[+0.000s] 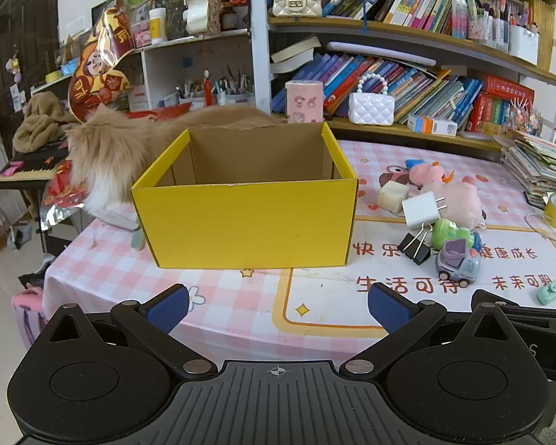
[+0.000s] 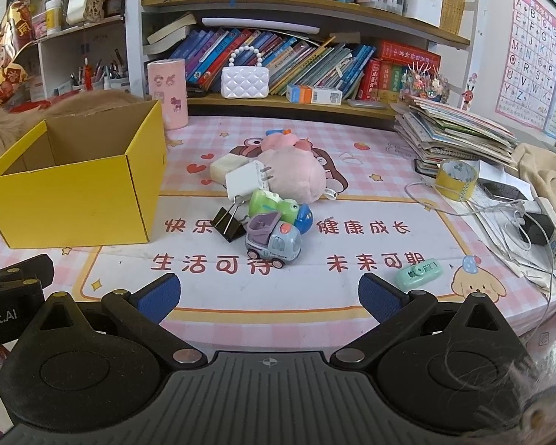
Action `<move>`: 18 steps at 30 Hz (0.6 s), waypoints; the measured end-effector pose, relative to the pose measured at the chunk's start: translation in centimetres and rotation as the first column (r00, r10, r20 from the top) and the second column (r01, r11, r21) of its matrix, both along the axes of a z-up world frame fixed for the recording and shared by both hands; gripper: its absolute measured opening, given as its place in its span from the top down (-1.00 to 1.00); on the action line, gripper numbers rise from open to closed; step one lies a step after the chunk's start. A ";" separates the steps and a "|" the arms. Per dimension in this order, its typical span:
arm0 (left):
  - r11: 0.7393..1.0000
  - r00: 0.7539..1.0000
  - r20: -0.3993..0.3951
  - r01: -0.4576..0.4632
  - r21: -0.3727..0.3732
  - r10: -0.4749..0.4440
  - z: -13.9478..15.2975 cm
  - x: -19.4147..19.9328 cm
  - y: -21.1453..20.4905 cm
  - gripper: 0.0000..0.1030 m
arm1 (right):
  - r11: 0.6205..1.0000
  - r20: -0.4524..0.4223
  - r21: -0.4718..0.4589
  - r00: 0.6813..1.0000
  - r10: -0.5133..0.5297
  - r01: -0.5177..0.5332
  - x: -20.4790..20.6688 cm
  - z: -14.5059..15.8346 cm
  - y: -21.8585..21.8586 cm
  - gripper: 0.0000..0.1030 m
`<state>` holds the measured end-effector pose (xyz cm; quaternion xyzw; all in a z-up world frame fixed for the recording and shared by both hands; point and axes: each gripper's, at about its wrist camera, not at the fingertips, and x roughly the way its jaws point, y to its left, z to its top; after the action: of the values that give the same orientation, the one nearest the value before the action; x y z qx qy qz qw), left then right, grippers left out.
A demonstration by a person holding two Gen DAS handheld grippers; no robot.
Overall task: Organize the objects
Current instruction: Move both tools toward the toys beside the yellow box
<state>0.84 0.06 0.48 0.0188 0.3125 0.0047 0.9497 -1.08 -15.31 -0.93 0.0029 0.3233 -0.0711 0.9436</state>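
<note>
Well, both jaws gape empty; toy truck (image 2: 274,243) noses rightward beside yellow box (image 2: 78,200).

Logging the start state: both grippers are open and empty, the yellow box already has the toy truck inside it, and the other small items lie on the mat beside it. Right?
Not quite. The yellow box is empty; the left wrist view shows its bare inside. The toy truck stands on the mat with the other small items. Both the left gripper and right gripper are open and empty.

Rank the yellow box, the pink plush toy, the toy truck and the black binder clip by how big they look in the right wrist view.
1. yellow box
2. pink plush toy
3. toy truck
4. black binder clip, only slightly smaller-looking than the truck; they sit about equally near.
</note>
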 end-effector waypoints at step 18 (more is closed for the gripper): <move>1.000 1.000 -0.010 0.002 0.006 -0.002 -0.3 0.5 -0.1 -1.00 | 1.000 -0.004 -0.003 1.000 -0.004 0.004 0.5 -0.1 0.0 -1.00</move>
<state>1.36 0.00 0.22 0.0221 0.3171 0.0045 0.9481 -0.57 -15.28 -1.03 0.0020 0.3252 -0.0736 0.9428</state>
